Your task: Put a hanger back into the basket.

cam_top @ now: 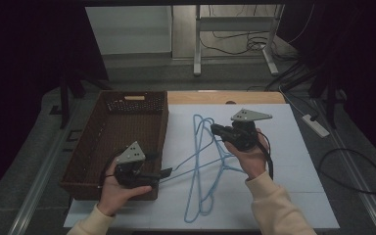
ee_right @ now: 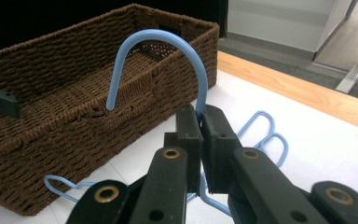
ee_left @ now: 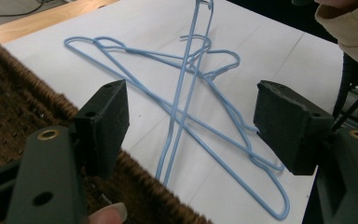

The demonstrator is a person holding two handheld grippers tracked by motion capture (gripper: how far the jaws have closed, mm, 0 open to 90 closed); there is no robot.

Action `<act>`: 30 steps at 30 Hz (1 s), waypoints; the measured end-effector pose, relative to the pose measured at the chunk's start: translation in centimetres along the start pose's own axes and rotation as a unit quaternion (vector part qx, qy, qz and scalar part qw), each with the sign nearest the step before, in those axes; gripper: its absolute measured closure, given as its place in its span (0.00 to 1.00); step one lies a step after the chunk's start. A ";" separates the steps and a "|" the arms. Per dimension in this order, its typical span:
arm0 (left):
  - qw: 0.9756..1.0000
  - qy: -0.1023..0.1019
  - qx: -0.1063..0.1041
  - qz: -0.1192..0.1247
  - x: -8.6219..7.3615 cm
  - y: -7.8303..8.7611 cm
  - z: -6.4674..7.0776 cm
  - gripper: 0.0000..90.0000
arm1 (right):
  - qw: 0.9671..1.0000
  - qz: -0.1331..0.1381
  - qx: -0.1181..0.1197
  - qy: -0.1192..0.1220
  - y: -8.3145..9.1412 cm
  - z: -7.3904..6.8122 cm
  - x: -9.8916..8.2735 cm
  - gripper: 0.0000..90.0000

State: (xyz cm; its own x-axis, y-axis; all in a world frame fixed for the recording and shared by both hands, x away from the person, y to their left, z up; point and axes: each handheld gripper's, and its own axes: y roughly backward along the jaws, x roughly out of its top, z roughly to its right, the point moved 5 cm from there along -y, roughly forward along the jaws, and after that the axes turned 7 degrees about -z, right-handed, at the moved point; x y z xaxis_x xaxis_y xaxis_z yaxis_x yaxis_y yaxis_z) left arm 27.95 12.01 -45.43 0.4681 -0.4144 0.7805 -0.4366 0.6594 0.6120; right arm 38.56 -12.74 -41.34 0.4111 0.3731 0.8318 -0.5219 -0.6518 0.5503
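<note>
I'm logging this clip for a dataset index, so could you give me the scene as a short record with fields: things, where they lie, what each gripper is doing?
things: blue wire hangers, brown wicker basket
surface: white sheet on the table
hangers: several, crossed over each other on the sheet, right of the basket
basket: nothing visible inside
right gripper: jaws shut on the neck of one hanger, its hook rising above the jaws
left gripper: jaws open, nothing between them, held at the basket's right rim, pointing toward the hangers
</note>
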 end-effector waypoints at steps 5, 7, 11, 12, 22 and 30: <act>1.000 -0.010 -0.005 -0.006 1.0 -0.6 0.3 0.31 | 1.000 0.013 0.002 0.001 1.3 0.3 0.3 0.96; 1.000 -0.013 -0.005 -0.006 1.2 -0.7 0.4 0.31 | 1.000 0.019 0.001 0.003 2.0 0.5 0.4 0.96; 1.000 -0.019 -0.010 -0.011 2.1 -1.3 0.6 0.31 | 1.000 0.021 0.002 0.005 3.1 0.7 0.4 0.96; 1.000 -0.019 -0.014 -0.014 2.4 -1.6 0.7 0.31 | 1.000 0.023 0.003 0.005 3.2 0.7 0.4 0.96; 0.998 -0.024 -0.036 -0.047 4.2 -3.9 1.2 0.33 | 1.000 0.025 0.016 0.010 3.9 0.3 0.7 0.96; 0.995 -0.027 -0.044 -0.088 5.6 -6.2 1.5 0.38 | 0.999 0.028 0.022 0.010 4.1 0.2 0.8 0.96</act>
State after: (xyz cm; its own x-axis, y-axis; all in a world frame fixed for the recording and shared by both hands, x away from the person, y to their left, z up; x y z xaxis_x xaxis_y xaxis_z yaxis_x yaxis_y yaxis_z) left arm 32.10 4.68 -44.66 0.4880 -0.5601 0.6694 -0.2821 0.6246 0.7282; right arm 36.85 -15.25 -38.40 0.3671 0.3471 0.8630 -0.5102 -0.7006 0.4989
